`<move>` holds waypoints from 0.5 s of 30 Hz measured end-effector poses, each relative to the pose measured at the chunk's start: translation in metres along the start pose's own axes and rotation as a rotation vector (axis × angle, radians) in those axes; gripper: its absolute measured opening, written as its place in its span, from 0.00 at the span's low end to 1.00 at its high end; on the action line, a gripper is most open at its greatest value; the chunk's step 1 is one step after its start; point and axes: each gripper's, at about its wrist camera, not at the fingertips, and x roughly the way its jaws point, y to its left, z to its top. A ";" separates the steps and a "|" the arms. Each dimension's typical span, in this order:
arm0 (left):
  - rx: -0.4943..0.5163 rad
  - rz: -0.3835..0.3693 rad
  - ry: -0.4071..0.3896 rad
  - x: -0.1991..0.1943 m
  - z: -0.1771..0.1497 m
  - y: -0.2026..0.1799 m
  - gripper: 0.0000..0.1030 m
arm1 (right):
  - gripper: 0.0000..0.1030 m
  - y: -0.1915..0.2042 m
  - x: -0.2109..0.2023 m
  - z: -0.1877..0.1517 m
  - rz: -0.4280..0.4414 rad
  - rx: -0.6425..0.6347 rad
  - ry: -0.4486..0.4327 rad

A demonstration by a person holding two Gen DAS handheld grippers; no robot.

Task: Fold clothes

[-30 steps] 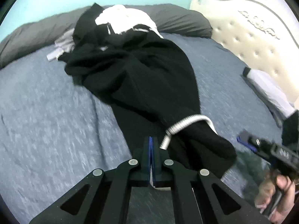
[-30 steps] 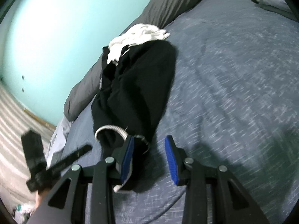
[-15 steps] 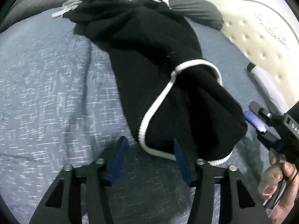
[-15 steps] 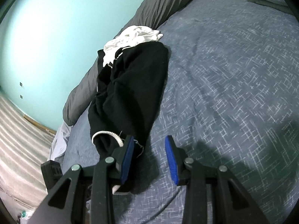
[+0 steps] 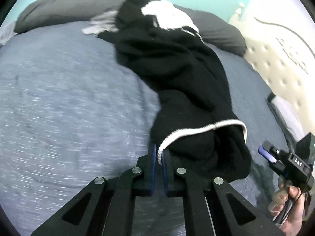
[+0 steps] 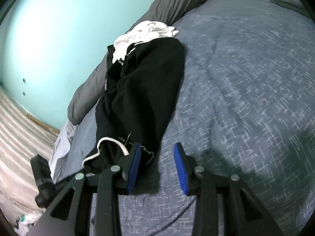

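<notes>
Your left gripper [image 5: 159,157] pinches the white-ribbed hem [image 5: 196,132] of the black garment [image 5: 177,68], which stretches from lower centre to the top of the frame across the blue bedspread [image 5: 59,98]. Your right gripper [image 6: 157,161], jaws wide, hovers at the garment's lower edge, gripping nothing.
</notes>
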 end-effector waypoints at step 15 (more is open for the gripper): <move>-0.058 -0.090 0.006 -0.005 -0.033 0.015 0.07 | 0.50 0.093 0.033 -0.011 -0.024 -0.389 0.164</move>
